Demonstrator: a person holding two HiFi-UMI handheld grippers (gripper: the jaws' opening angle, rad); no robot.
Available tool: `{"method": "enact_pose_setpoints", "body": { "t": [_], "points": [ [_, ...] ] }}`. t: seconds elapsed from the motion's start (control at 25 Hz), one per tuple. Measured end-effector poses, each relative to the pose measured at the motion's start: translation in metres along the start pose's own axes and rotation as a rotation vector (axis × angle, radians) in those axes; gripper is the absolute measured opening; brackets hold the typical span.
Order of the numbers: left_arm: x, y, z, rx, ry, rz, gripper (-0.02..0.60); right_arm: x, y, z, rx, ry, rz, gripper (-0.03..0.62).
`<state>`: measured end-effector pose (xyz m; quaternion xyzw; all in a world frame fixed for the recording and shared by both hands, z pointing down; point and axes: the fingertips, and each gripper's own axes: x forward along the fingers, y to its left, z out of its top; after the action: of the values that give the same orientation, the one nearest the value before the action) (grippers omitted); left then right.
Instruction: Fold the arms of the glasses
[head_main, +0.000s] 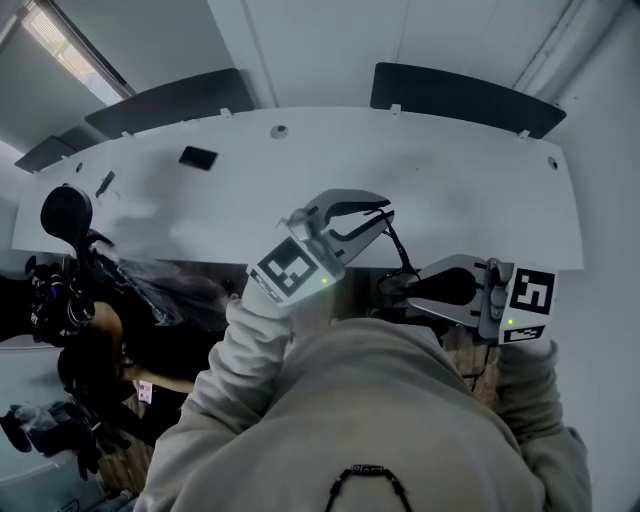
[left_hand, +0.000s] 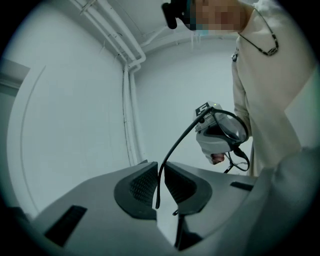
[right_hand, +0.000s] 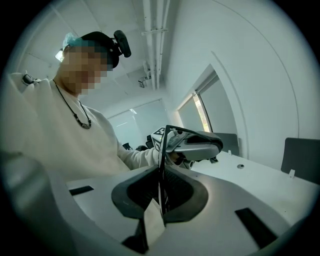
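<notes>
A pair of thin black-framed glasses (head_main: 398, 250) hangs in the air between my two grippers, above the near edge of the white table (head_main: 450, 180). My left gripper (head_main: 385, 215) points right. In the left gripper view its jaws (left_hand: 159, 170) are shut on one long arm of the glasses, which curves up to the hinge and lenses (left_hand: 232, 127). My right gripper (head_main: 392, 287) points left and is shut on the front of the glasses. The frame (right_hand: 161, 150) stands edge-on between its pads (right_hand: 161, 172).
A small black object (head_main: 198, 157) lies on the table's far left, and a round cable hole (head_main: 279, 131) sits near the back edge. Dark chair backs (head_main: 460, 98) stand behind the table. Black bags and gear (head_main: 70, 290) crowd the floor at the left.
</notes>
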<state>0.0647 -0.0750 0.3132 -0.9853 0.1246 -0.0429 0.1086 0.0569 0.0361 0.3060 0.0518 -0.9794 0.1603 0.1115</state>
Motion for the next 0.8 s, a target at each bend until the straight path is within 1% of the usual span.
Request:
{"method": "enact_pose_setpoints", "body": {
  "t": [0.28,0.56,0.8],
  "points": [
    [0.004,-0.007,0.007,-0.095,-0.045,-0.06,0.037,0.001,-0.003,0.014,-0.082,-0.037,-0.05,0.049],
    [0.002,-0.015,0.015,-0.204,-0.113,-0.153,0.026,0.001,-0.003,0.033,-0.166,-0.083,-0.079,0.049],
    [0.001,-0.02,0.024,-0.243,-0.149,-0.199,0.025,0.001,-0.001,0.045,-0.231,-0.118,-0.093,0.049]
  ]
}}
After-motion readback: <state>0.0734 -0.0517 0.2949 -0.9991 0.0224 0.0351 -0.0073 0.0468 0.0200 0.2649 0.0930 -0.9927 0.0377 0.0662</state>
